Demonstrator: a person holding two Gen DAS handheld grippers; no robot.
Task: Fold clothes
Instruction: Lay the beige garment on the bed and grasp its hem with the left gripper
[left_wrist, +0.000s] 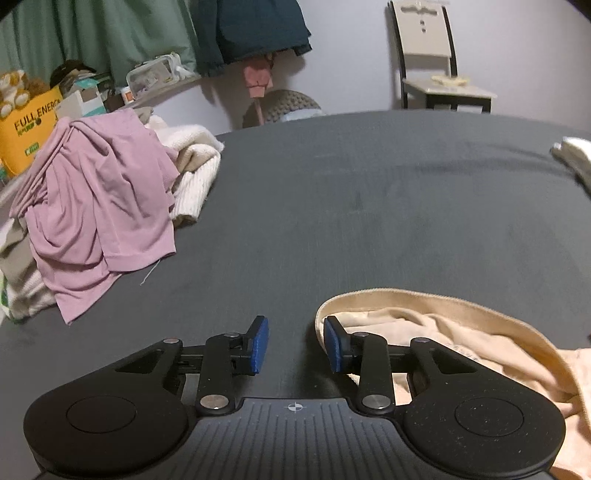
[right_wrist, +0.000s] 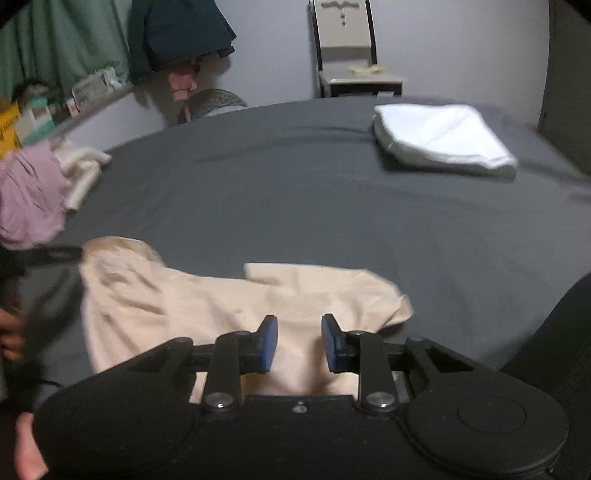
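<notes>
A beige garment (left_wrist: 461, 332) with an elastic waistband lies crumpled on the dark grey bed sheet (left_wrist: 369, 203). My left gripper (left_wrist: 295, 341) stands open just left of the waistband's end. Its right pad is close to the band and only bare sheet shows between the pads. In the right wrist view the same beige garment (right_wrist: 221, 295) spreads across the near sheet. My right gripper (right_wrist: 299, 341) hovers open over its near edge, with cloth showing below the gap and nothing pinched. The left gripper (right_wrist: 75, 264) appears blurred at the garment's left end.
A pile with a pink garment (left_wrist: 96, 206) and cream knitwear (left_wrist: 195, 166) sits at the left. A folded white cloth (right_wrist: 443, 140) lies at the far right. Beyond the bed stand a chair (left_wrist: 432, 62), a yellow box (left_wrist: 26, 125) and hanging clothes.
</notes>
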